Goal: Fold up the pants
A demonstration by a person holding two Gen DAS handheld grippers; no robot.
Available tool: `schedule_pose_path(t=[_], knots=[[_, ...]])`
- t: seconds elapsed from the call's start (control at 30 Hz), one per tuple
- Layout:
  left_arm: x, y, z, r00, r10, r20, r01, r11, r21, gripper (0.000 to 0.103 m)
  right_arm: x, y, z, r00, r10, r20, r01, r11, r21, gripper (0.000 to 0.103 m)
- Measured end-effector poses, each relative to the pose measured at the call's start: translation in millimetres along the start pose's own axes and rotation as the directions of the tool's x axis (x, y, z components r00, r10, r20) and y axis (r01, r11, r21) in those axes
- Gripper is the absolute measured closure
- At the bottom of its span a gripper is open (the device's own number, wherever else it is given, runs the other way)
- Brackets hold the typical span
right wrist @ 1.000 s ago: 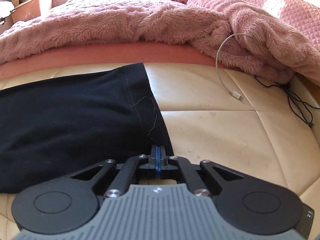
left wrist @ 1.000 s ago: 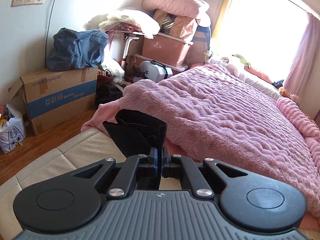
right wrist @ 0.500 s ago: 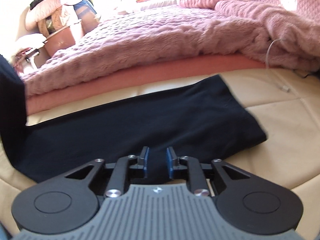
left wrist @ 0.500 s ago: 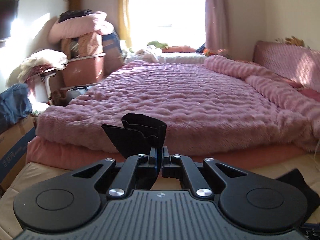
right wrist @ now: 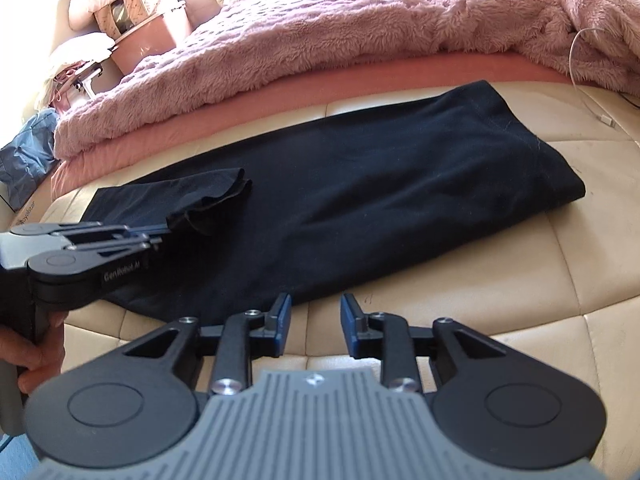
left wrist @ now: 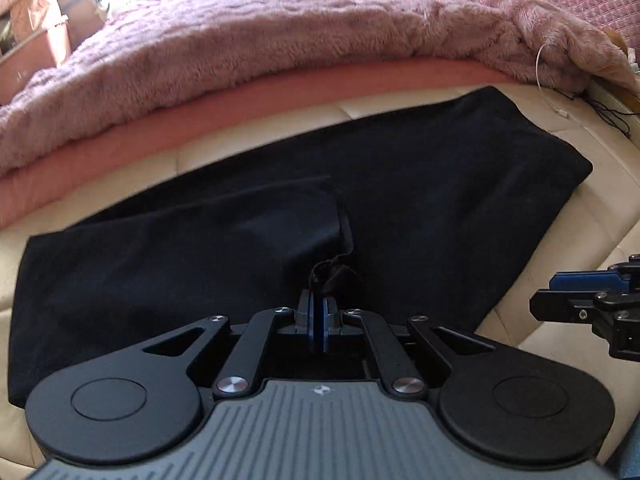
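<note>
Black pants (right wrist: 360, 200) lie across a cream leather bench (right wrist: 520, 300) at the foot of the bed. They also fill the middle of the left wrist view (left wrist: 420, 200). My left gripper (left wrist: 319, 304) is shut on a bunched end of the pants and holds it low over the lower layer, so the fabric is doubled over on the left. It shows from the side in the right wrist view (right wrist: 160, 236). My right gripper (right wrist: 315, 312) is open and empty just off the pants' near edge, over bare bench. It shows at the right edge of the left wrist view (left wrist: 560, 292).
A pink fluffy blanket (right wrist: 360, 28) covers the bed behind the bench. A white charging cable (right wrist: 576, 64) hangs from the bed at the right. Boxes and bedding (right wrist: 136, 16) are stacked at the far left.
My left gripper carried the pant end over from the left and lowered it onto the pants. My right gripper let go of the pants, opened wide and drew back off the fabric.
</note>
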State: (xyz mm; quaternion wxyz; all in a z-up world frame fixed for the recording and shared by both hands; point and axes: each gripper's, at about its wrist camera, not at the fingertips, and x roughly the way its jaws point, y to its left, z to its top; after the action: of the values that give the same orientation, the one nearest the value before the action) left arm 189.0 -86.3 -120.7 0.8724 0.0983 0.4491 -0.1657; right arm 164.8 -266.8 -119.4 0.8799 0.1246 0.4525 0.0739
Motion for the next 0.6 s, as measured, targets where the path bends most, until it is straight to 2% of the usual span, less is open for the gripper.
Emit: schedule_pose_path(t=[0.1, 0.17, 0.27, 0.33, 0.4, 0.43, 0.5, 0.6], knots=[[4.0, 16.0, -3.1, 0.995, -0.093, -0.04, 0.091, 0.994, -0.057, 0.096, 2.6, 4.7, 0.2, 1.0, 0.007, -0.008, -0.007, 1.0, -0.006, 0.078], [3.4, 28.7, -2.8, 0.984, -0.171, -0.052, 0.164, 0.979, -0.121, 0.087, 3.8, 7.6, 1.5, 1.0, 0.016, -0.01, -0.016, 1.0, -0.011, 0.076], [4.5, 54.2, -3.1, 0.954, -0.295, -0.059, 0.271, 0.927, -0.259, 0.074, 5.1, 11.5, 4.8, 0.999, 0.036, -0.009, -0.036, 0.999, -0.009, 0.073], [2.3, 70.7, -5.8, 0.928, -0.37, -0.044, 0.333, 0.877, -0.348, 0.072, 5.9, 14.6, 9.1, 0.998, 0.062, -0.001, -0.062, 0.998, 0.01, 0.073], [-7.6, 86.1, -7.6, 0.918, -0.396, 0.008, 0.367, 0.844, -0.392, 0.072, 5.4, 18.0, 13.2, 0.996, 0.083, 0.015, -0.083, 0.996, 0.02, 0.072], [-12.4, 91.5, -8.0, 0.924, -0.382, 0.034, 0.362, 0.84, -0.404, 0.071, 5.8, 20.0, 15.9, 0.995, 0.099, 0.023, -0.099, 0.995, 0.025, 0.072], [-25.3, 104.9, -7.6, 0.945, -0.319, 0.068, 0.317, 0.846, -0.43, 0.071, 10.8, 24.0, 22.6, 0.99, 0.137, 0.029, -0.138, 0.989, 0.051, 0.068], [-35.9, 121.9, -6.6, 0.982, -0.177, 0.067, 0.188, 0.887, -0.422, 0.072, 28.0, 28.8, 32.4, 0.975, 0.223, 0.019, -0.224, 0.966, 0.129, 0.066]])
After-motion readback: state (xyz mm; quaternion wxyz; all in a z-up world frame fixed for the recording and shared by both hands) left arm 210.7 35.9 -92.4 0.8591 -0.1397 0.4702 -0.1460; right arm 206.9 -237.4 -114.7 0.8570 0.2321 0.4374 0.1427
